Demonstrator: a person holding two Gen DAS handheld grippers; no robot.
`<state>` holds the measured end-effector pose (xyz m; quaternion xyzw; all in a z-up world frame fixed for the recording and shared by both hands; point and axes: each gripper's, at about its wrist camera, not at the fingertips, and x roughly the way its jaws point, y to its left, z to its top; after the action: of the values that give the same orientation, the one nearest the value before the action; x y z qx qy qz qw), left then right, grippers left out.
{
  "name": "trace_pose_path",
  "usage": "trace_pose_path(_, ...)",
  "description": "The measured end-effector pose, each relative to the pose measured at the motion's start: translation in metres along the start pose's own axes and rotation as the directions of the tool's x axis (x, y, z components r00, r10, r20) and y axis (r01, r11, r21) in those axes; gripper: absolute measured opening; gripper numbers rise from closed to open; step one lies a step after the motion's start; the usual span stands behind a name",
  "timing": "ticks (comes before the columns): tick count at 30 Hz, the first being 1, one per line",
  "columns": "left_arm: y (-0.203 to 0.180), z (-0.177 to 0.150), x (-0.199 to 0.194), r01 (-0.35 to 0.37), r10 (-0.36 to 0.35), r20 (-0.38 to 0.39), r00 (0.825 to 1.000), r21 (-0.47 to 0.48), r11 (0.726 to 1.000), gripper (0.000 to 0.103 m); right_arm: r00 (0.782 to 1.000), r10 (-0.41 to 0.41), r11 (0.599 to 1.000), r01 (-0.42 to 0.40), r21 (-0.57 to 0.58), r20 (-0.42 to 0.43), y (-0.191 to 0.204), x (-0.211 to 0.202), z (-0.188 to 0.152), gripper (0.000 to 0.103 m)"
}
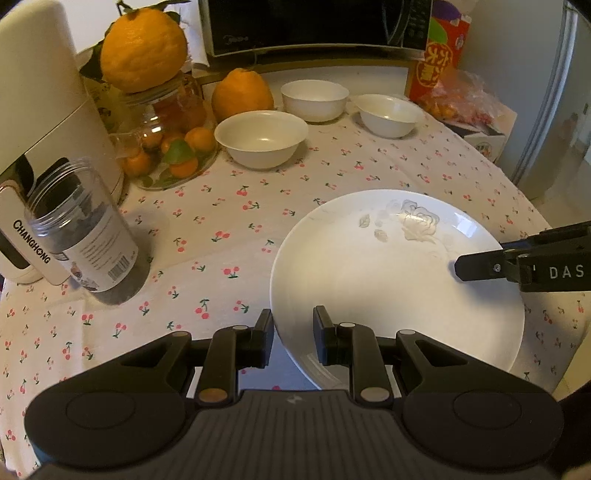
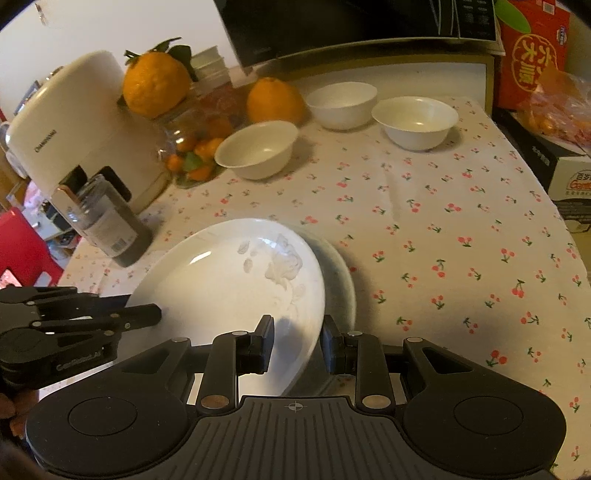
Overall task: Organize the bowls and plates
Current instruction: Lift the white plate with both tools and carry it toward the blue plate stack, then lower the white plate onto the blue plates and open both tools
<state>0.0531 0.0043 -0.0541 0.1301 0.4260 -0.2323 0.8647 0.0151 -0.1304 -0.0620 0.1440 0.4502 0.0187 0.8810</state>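
Note:
A white plate with a rose print (image 1: 369, 273) (image 2: 229, 280) lies tilted over a second plate (image 2: 341, 280) on the cherry-print tablecloth. My left gripper (image 1: 293, 339) is open, its jaws astride the plate's near-left rim. My right gripper (image 2: 297, 341) is open, its jaws on either side of the plate's right rim; it shows in the left wrist view (image 1: 476, 266) over the plate's right side. The left gripper shows in the right wrist view (image 2: 147, 315) at the plate's left edge. Three white bowls (image 1: 261, 138) (image 1: 314, 99) (image 1: 388, 114) stand apart at the back.
A cream appliance (image 1: 40, 122), a dark-filled clear jar (image 1: 86, 232) and a glass jar of small oranges (image 1: 170, 147) stand at the left. Two large citrus fruits (image 1: 242, 94), a microwave (image 1: 314, 26), a red box (image 1: 439, 62) and a bag of fruit (image 1: 461, 103) line the back.

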Motion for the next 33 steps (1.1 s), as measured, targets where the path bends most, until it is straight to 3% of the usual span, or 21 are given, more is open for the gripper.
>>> trace_pose_path(22, -0.019, 0.0, 0.004, -0.107, 0.106, 0.014, 0.994, 0.082, 0.991, 0.02, 0.993, -0.113, 0.979, 0.119, -0.166, 0.041, 0.019, -0.002, -0.005, 0.028)
trace_pose_path(33, -0.024, 0.0, 0.007, -0.108, 0.109, -0.003, 0.994, 0.093, 0.99, 0.019, 0.988, -0.146, 0.969, 0.152, -0.195, 0.041, 0.02, -0.003, -0.005, 0.029)
